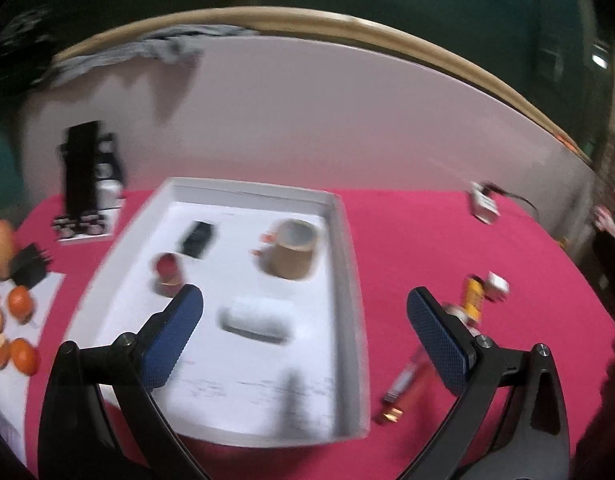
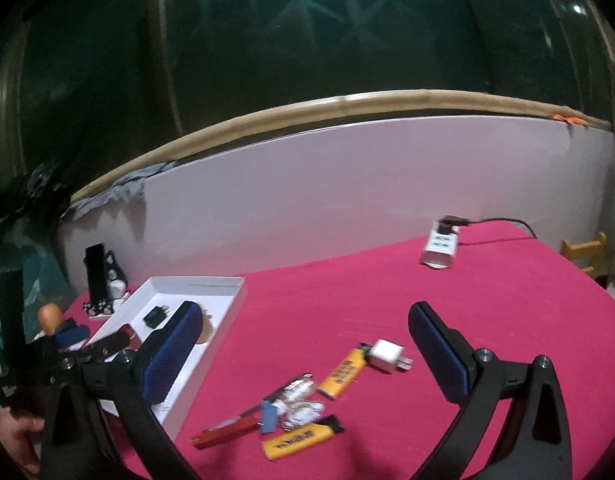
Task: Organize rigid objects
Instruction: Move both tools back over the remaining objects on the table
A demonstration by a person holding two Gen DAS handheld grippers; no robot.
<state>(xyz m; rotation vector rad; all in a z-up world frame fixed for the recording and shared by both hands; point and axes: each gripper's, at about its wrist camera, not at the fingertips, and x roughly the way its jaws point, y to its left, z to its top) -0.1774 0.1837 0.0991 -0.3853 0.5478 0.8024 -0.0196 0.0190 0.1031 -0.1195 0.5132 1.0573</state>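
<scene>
2 yellow lighters (image 2: pixel 341 372) beside white charger (image 2: pixel 385 355)

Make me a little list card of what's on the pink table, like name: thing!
tray: white tray on the pink cloth
in tray: cardboard roll, black block, red pot, white bar
loose on cloth: two yellow lighters, white plug, red pen
far off: white power hub with a cable
left gripper: open, above the tray, holding nothing
right gripper: open, above the loose pile, holding nothing
</scene>
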